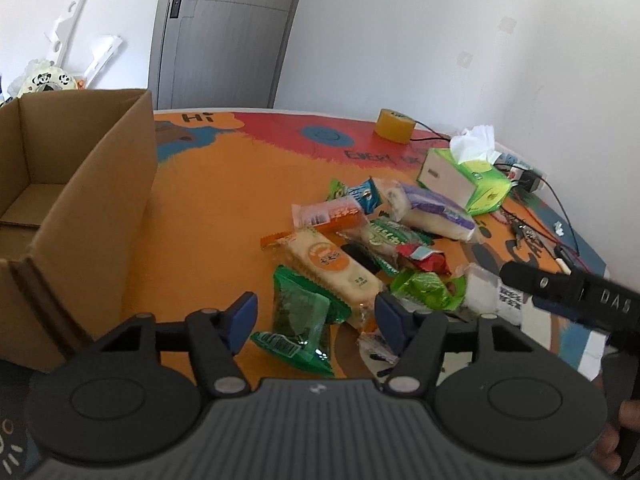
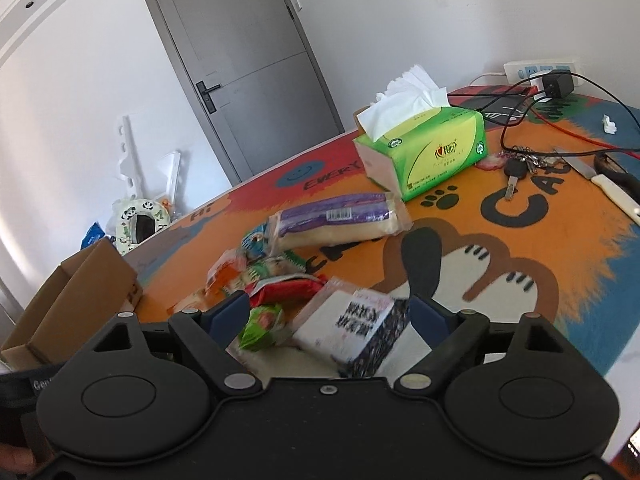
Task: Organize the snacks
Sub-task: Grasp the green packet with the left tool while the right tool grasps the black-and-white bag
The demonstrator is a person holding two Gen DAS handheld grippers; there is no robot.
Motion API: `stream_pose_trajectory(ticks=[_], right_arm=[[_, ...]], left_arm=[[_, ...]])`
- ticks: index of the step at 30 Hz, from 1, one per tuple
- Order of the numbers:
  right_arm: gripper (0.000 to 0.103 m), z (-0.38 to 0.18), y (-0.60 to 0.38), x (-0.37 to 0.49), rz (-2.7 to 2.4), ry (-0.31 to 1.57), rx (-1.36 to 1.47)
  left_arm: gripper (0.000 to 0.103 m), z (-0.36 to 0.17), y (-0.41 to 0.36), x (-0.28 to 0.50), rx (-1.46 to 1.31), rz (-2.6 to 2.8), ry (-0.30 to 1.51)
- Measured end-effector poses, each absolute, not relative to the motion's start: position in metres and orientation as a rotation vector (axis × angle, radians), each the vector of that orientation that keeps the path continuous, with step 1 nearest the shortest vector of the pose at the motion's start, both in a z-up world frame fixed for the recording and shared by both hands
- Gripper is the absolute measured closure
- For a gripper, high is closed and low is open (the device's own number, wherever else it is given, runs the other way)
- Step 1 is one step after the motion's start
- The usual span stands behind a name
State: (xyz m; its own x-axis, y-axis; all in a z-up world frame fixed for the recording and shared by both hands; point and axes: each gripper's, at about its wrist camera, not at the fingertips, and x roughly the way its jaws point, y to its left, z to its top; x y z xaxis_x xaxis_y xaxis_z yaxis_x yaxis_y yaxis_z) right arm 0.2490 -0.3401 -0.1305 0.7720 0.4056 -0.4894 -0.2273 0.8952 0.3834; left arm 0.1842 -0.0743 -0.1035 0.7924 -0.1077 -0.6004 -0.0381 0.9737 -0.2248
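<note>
A pile of wrapped snacks (image 1: 372, 240) lies on the colourful table mat. My left gripper (image 1: 316, 312) is open, its fingers on either side of a dark green packet (image 1: 300, 320) and the end of a cream cracker pack (image 1: 340, 268). An open cardboard box (image 1: 60, 208) stands to the left. My right gripper (image 2: 328, 312) is open, low over a white and black packet (image 2: 356, 328) and a light green packet (image 2: 264, 326). A purple and white pack (image 2: 336, 220) lies further back. The right gripper's body shows in the left wrist view (image 1: 576, 296).
A green tissue box (image 2: 424, 148) stands behind the pile. A yellow tape roll (image 1: 394, 125) sits at the far edge. Keys (image 2: 520, 164), a white-handled knife (image 2: 608, 188), cables and a power strip (image 2: 540, 70) lie at the right. The box also shows left in the right wrist view (image 2: 76, 292).
</note>
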Motion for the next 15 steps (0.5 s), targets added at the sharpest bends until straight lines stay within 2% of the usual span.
stream_pose_trajectory(ticks=[10,15], right_arm=[[0.016,-0.135,-0.333,0.279,0.373,0.609,0.299],[0.017,-0.142,-0.329,0.276,0.378,0.634,0.280]], left_arm=[[0.047,-0.116,-0.071,0.199,-0.240,-0.021,0.689],[0.058,-0.119,-0.073,0.200,-0.220,-0.021,0.686]])
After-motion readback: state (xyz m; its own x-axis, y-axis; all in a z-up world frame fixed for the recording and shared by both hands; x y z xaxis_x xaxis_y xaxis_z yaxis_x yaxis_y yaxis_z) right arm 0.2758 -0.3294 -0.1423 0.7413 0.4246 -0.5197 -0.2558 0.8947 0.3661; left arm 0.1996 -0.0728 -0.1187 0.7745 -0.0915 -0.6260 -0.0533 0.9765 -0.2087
